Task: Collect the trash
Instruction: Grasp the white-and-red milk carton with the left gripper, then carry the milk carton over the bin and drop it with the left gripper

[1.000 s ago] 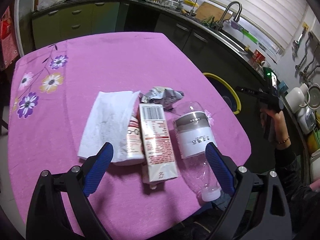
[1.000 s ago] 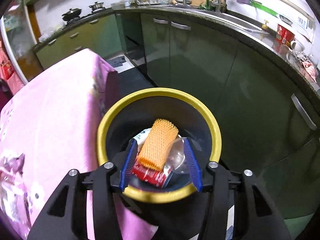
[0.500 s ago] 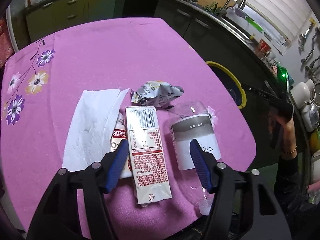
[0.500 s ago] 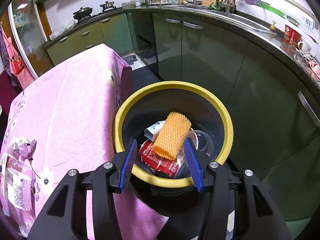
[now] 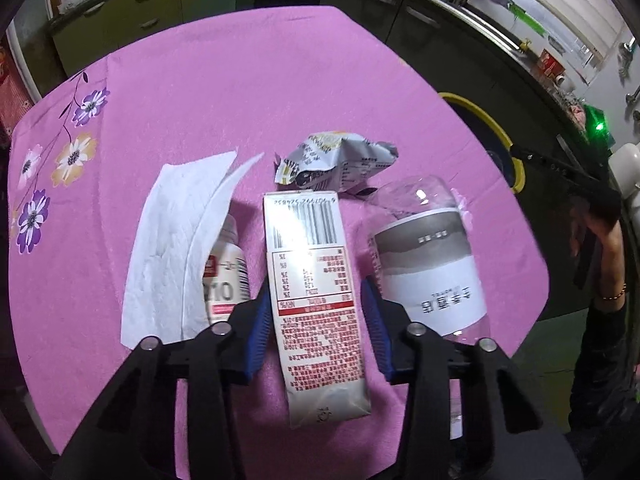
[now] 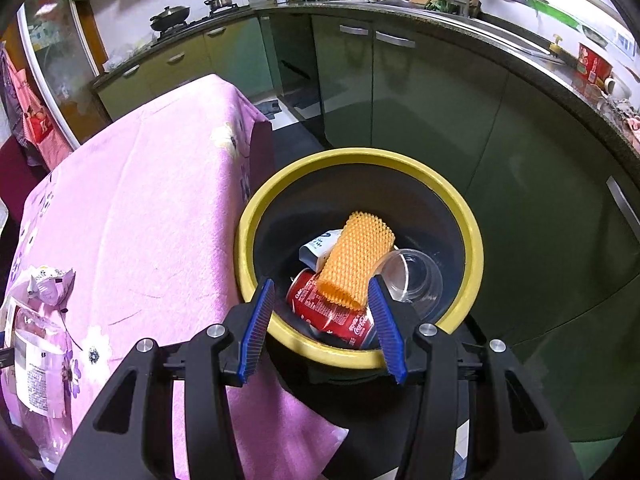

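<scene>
Trash bin [image 6: 472, 248], yellow-rimmed, sits below right gripper [image 6: 322, 318], whose jaws stand apart, empty, over orange mesh sleeve [image 6: 356, 264], red can [image 6: 332, 312] and clear cup [image 6: 416, 280]. Pink tablecloth [image 5: 200, 92] lies under left gripper [image 5: 316, 320]; its jaws are closing around milk carton [image 5: 312, 280], left pad at its edge, right pad apart. Plastic bottle [image 5: 432, 264] just right, paper towel [image 5: 176, 248] and small bottle [image 5: 226, 276] left, crumpled wrapper [image 5: 332, 164] ahead.

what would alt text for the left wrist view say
The left gripper is closing its blue-padded jaws around a white and red drink carton lying on a pink flowered tablecloth, between a white paper napkin and a clear plastic bottle.
</scene>
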`<action>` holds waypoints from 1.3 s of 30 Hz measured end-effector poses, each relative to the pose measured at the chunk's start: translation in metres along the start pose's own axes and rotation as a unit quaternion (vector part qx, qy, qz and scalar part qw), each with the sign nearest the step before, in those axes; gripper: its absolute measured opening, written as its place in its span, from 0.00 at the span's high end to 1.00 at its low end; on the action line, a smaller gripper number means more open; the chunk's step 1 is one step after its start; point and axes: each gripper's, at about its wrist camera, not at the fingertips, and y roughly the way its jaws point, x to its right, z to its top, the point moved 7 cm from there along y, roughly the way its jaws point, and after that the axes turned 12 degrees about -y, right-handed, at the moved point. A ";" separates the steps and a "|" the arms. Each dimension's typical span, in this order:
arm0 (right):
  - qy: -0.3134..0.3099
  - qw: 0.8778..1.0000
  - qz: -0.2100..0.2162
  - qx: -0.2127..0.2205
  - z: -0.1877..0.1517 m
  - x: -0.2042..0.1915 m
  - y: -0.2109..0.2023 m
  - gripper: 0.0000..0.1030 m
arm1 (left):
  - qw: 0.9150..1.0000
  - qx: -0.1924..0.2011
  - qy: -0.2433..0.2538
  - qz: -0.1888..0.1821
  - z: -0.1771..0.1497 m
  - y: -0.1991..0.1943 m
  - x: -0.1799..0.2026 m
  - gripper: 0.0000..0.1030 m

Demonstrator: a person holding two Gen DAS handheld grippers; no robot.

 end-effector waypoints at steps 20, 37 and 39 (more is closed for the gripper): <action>-0.002 1.000 0.020 0.023 -0.004 -0.011 -0.030 0.52 | 0.997 0.049 0.045 -0.040 0.006 -0.054 0.030 0.67; 0.059 0.997 -0.017 0.035 -0.041 0.055 -0.074 0.51 | 0.962 -0.020 0.232 -0.145 0.105 0.005 0.251 0.67; 0.069 0.997 -0.018 0.033 -0.047 0.063 -0.075 0.51 | 0.957 -0.049 0.248 -0.145 0.111 0.039 0.287 0.67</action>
